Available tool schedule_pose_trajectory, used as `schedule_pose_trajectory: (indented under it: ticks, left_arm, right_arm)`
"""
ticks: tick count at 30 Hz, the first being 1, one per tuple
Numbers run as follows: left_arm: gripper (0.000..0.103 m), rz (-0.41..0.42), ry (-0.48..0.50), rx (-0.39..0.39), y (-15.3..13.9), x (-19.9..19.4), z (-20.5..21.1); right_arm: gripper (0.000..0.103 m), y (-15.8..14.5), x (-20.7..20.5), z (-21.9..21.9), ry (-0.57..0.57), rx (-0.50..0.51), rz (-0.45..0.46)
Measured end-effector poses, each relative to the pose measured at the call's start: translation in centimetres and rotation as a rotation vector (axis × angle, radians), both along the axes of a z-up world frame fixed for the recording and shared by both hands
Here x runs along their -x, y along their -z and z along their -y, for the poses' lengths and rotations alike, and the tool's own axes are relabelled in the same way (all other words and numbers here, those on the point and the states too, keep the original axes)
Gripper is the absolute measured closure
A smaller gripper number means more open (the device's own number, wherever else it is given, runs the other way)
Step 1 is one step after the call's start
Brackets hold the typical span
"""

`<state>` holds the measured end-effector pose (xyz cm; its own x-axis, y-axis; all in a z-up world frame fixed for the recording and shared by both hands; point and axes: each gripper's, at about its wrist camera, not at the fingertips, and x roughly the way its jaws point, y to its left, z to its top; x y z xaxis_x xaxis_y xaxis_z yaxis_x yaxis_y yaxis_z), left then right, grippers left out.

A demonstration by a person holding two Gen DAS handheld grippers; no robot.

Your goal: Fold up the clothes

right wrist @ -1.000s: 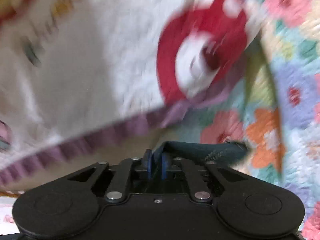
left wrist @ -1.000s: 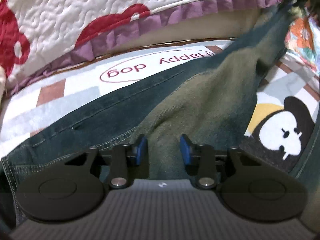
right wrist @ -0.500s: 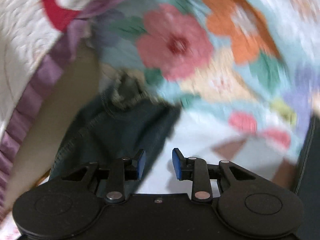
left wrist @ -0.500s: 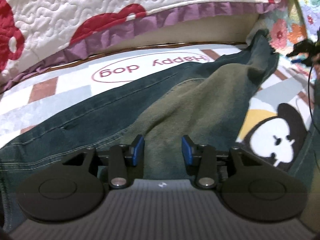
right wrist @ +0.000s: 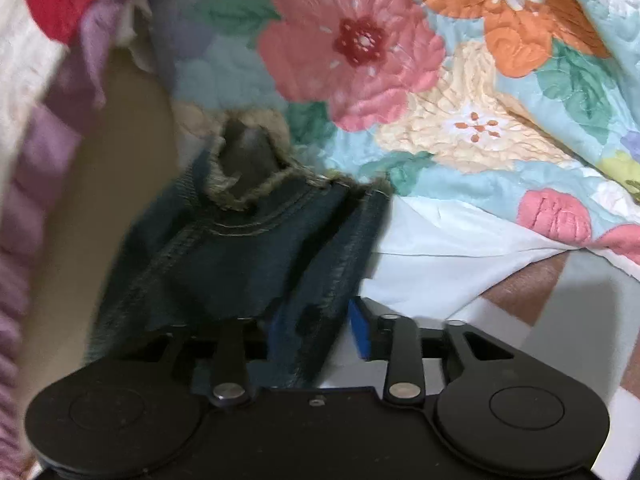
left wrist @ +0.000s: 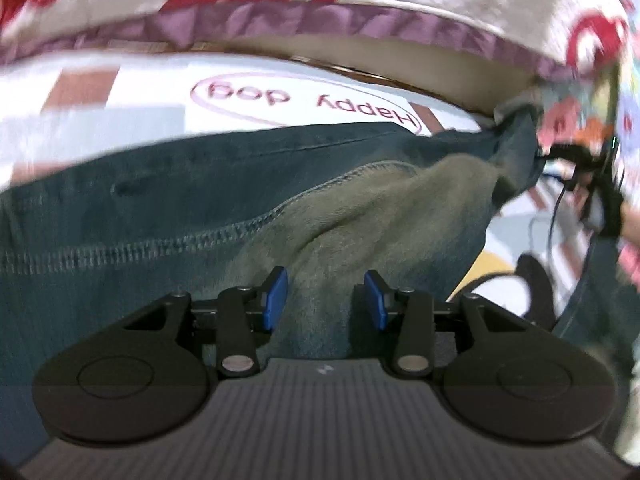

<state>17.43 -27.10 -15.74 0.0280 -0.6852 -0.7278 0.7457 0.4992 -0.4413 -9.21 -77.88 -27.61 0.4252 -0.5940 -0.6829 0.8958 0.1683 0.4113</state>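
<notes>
Denim fills most of both views: dark teal jeans (left wrist: 168,208) lie stretched across a printed play mat (left wrist: 120,120), with one leg running up toward two o'clock in the left wrist view and its frayed hem (right wrist: 248,160) ending near the floral quilt (right wrist: 460,92). A faded olive patch of the same jeans sits at six o'clock, right ahead of the left gripper (left wrist: 326,300), whose blue pads stand spread with the cloth between them but not pinched. A white quilt with red shapes and a purple frill (left wrist: 280,20) hangs across twelve o'clock.

In its own view the right gripper (right wrist: 316,332) is also spread; a denim edge lies between its fingers, loose as far as I can tell.

Judging by this, the jeans are laid out long and no fold across the leg shows; whether the leg was just laid down or is about to be taken up is unclear. A fresh grip would call for closing squarely on a seam or hem.

Upside down on the mat, inside a red oval at twelve o'clock, reads "Happy dog" (left wrist: 308,100)
</notes>
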Motion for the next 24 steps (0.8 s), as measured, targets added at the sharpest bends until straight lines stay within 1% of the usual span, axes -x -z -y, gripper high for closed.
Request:
schedule_pose_trajectory:
  ticks: [1,3,4,5,6,7,8,12,13,14,15,17,18,24]
  left_arm:
    - [0.062,-0.033,-0.010,0.001,0.0,-0.4,-0.1]
    - [0.062,-0.058,-0.012,-0.002,0.0,-0.6,-0.2]
    - [0.062,-0.061,-0.014,-0.002,0.1,-0.6,-0.2]
    - [0.062,-0.064,-0.016,-0.002,0.1,-0.6,-0.2]
    - [0.062,-0.067,-0.018,-0.001,0.2,-0.7,-0.2]
    - [0.062,-0.068,-0.020,0.001,0.2,-0.7,-0.2]
    - [0.063,-0.069,-0.023,0.005,0.2,-0.8,-0.2]
    - [0.063,-0.050,-0.034,-0.013,0.0,-0.9,-0.2]
    - [0.063,-0.044,-0.036,-0.019,-0.1,-0.9,-0.2]
    - [0.062,-0.038,-0.038,-0.026,-0.2,-0.9,-0.2]
    - [0.062,-0.032,-0.040,-0.032,-0.2,-0.9,-0.2]
    - [0.062,-0.021,-0.044,-0.045,-0.3,-0.9,-0.2]
    - [0.062,-0.015,-0.046,-0.052,-0.4,-0.9,-0.3]
    - [0.062,0.023,-0.049,-0.086,-0.9,-0.9,-0.3]
  right_arm:
    - [0.048,0.0,-0.1,0.0,0.013,0.016,0.000]
    - [0.044,0.2,-0.6,0.0,0.022,0.044,0.003]
    - [0.043,0.2,-0.9,0.1,0.011,0.058,-0.002]
    - [0.049,0.3,-1.2,0.1,0.001,0.071,-0.008]
    - [0.100,0.1,-1.5,0.3,-0.017,0.071,-0.017]
    - [0.097,-0.3,-1.8,0.7,-0.039,0.065,-0.028]
    - [0.097,-1.9,-1.5,0.4,-0.044,0.096,-0.002]
    - [0.098,-10.5,0.9,-2.1,-0.025,0.303,0.174]
    - [0.098,-12.3,1.9,-3.0,-0.024,0.355,0.176]
    - [0.098,-13.9,3.1,-4.1,-0.024,0.406,0.157]
    - [0.099,-14.8,4.1,-4.8,-0.034,0.436,0.095]
    - [0.100,-13.6,5.5,-5.0,-0.054,0.400,-0.108]
    - [0.100,-12.8,5.9,-4.9,-0.053,0.379,-0.152]
    - [0.100,-8.0,7.5,-4.5,-0.014,0.274,-0.229]
